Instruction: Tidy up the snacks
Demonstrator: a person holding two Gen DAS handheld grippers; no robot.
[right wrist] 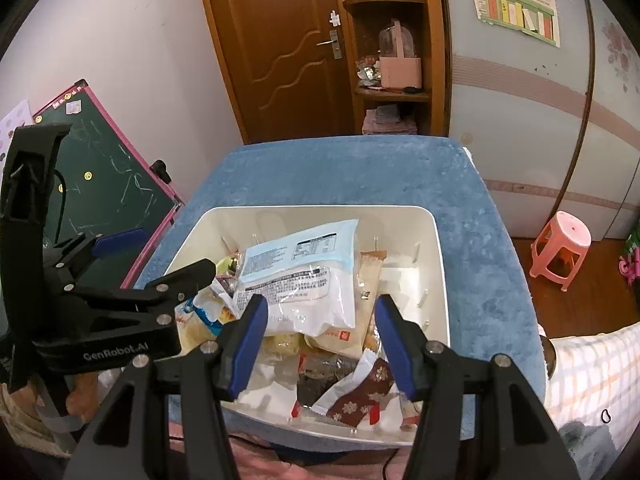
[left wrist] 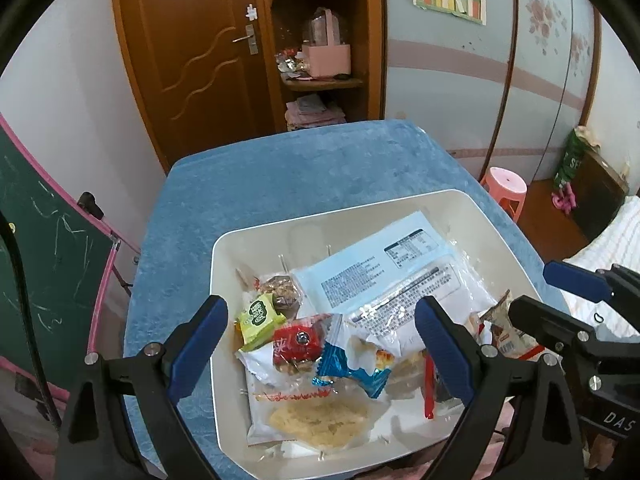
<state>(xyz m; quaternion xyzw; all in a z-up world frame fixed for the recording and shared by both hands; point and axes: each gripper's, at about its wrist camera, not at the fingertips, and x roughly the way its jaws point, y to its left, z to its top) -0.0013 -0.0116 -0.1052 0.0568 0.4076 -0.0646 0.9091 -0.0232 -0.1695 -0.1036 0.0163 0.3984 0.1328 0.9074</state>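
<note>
A white bin [left wrist: 320,216] [right wrist: 320,210] sits on the blue-covered table and holds several snack packets. A large pale blue and clear bag [left wrist: 384,272] [right wrist: 300,272] lies on top. Around it are a green packet [left wrist: 258,318], a red packet [left wrist: 298,346], a blue wrapper [left wrist: 348,368], a rice-cracker pack [left wrist: 316,416] and a brown flowered packet [right wrist: 364,396]. My left gripper [left wrist: 320,340] [right wrist: 164,256] hangs wide open over the bin's left side, holding nothing. My right gripper [right wrist: 322,344] [left wrist: 548,296] stands open over the near right side, with no packet pressed between its pads.
The blue cloth [left wrist: 280,172] covers the table beyond the bin. A green chalkboard with a pink frame [right wrist: 112,184] leans at the left. A pink stool [right wrist: 562,244] stands on the floor at the right, beside a checked bedcover [right wrist: 592,376]. A wooden door and shelf stand behind.
</note>
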